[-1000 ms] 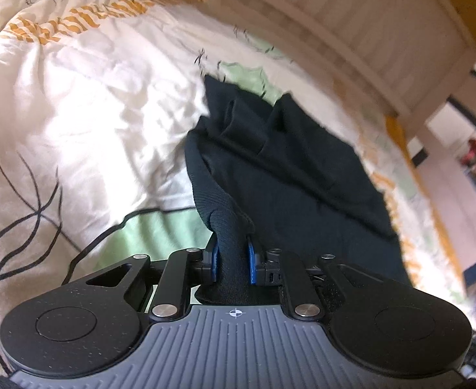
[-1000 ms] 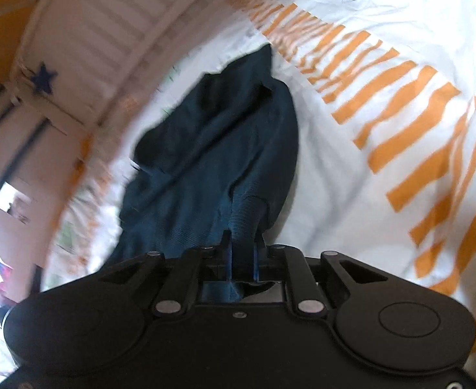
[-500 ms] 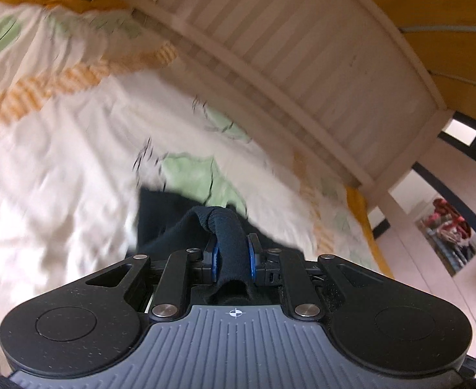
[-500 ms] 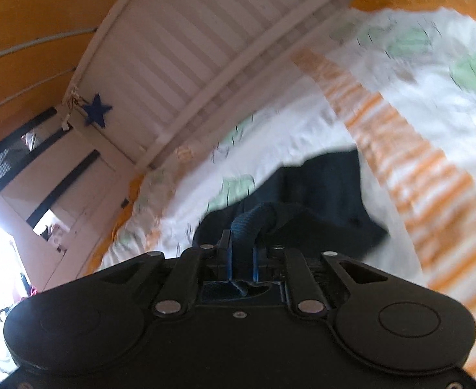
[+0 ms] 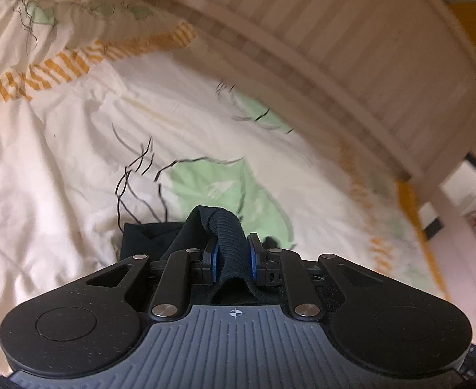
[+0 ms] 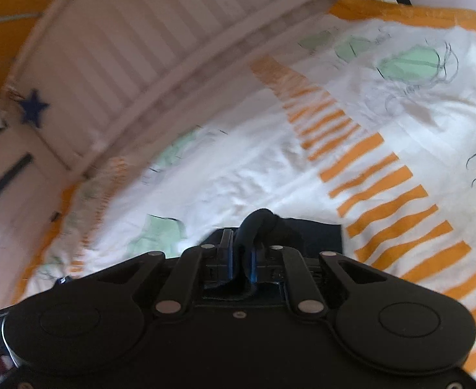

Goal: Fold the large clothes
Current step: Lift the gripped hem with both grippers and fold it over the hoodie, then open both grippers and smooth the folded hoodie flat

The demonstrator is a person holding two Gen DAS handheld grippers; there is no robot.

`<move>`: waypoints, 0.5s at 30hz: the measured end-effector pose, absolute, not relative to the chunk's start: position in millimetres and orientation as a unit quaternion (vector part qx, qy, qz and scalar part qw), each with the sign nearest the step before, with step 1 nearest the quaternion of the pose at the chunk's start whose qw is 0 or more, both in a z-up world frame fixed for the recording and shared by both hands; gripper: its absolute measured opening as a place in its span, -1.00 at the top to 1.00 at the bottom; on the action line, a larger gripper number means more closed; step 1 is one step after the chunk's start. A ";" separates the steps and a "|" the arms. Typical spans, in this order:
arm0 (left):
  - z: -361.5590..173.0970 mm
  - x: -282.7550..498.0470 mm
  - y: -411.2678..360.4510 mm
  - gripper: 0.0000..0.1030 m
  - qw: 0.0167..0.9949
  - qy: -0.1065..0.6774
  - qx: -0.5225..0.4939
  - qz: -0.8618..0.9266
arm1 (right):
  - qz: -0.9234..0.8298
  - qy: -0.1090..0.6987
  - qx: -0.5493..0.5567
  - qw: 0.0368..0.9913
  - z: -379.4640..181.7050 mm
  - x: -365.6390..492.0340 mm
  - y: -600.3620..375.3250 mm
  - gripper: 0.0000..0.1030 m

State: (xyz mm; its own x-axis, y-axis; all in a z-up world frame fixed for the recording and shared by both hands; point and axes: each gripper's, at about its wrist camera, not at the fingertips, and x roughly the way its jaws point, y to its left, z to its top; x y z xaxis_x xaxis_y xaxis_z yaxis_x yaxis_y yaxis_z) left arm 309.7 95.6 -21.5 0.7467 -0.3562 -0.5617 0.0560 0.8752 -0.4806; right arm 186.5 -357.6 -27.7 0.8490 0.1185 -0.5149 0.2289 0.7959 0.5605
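The left tool (image 5: 232, 261) grips a ribbed band of the black garment (image 5: 220, 227) between its blue pads (image 5: 214, 261); its jaws have just eased apart slightly, yet the fabric still fills the gap and both pads press on it. The band arches up over the tips in a loop, and a small dark fold of the garment shows just left of and below the tool, lying against the bed cover (image 5: 76, 162).

The right tool (image 6: 241, 259) is clamped narrow on another bunched edge of the same garment (image 6: 257, 223), which rises in a tight hump above the tips. A flat dark corner of the cloth (image 6: 319, 236) shows just right of the tool, touching the first orange stripes (image 6: 384, 214) of the cover.

The rest of the garment is hidden under the tool bodies in both views.

Ahead of both tools the bed cover lies rumpled and bare, white with green patches (image 5: 212, 188) and thin black line drawings, all the way to the far edge of the bed. That edge is closed by a white slatted bed rail (image 5: 351, 32) running across both views; a blue star (image 6: 33, 111) hangs at its end post in the right view. The orange hem of the cover (image 6: 400, 13) follows the bed's far right edge.
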 end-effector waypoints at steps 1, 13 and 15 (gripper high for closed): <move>-26.8 314.1 95.3 0.59 0.908 0.341 -0.217 -0.111 | -0.035 0.280 0.317 0.905 -34.3 193.9 -360.2 0.66; -22.9 324.4 106.4 -0.99 0.925 0.308 -0.205 -0.088 | -0.057 0.258 0.291 0.920 -50.3 208.2 -369.6 -0.79; -14.2 317.3 98.6 -0.99 0.930 0.309 -0.177 -0.089 | -0.061 0.256 0.265 0.928 -41.8 203.8 -364.5 -0.80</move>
